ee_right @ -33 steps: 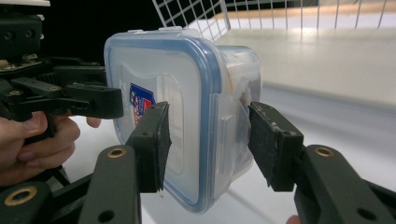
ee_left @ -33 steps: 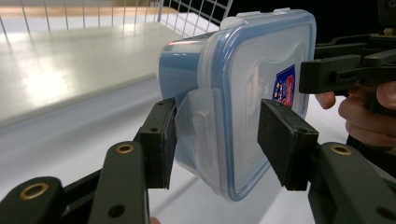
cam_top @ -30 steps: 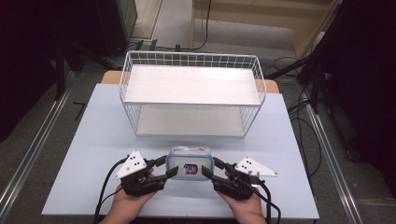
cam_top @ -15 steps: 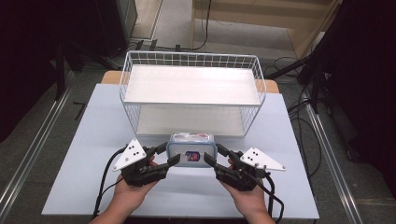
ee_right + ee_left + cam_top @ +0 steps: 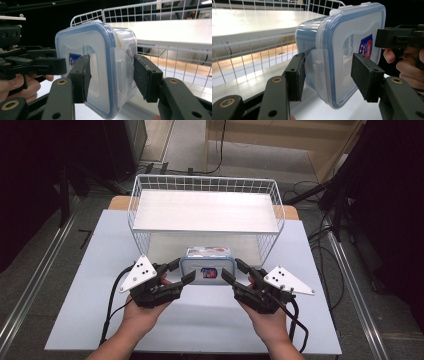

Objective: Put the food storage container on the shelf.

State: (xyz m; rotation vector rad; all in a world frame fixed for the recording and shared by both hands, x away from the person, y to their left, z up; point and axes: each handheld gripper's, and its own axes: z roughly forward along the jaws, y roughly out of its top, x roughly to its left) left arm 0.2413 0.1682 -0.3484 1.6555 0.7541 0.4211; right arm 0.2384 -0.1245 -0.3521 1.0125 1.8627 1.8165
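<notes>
container (image 5: 207, 265) on edge between left tool (image 5: 181, 272) and right tool (image 5: 235, 271), both spread, seemingly ungripped

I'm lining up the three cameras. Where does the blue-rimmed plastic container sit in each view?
High view: the container sits centre, at the wire basket's front, between both grippers.
Left gripper view: centre-right, lid side on between the black jaws.
Right gripper view: centre-left, straddled by the jaws.
Shared landmark: the red-and-blue sticker on the lid.
</notes>
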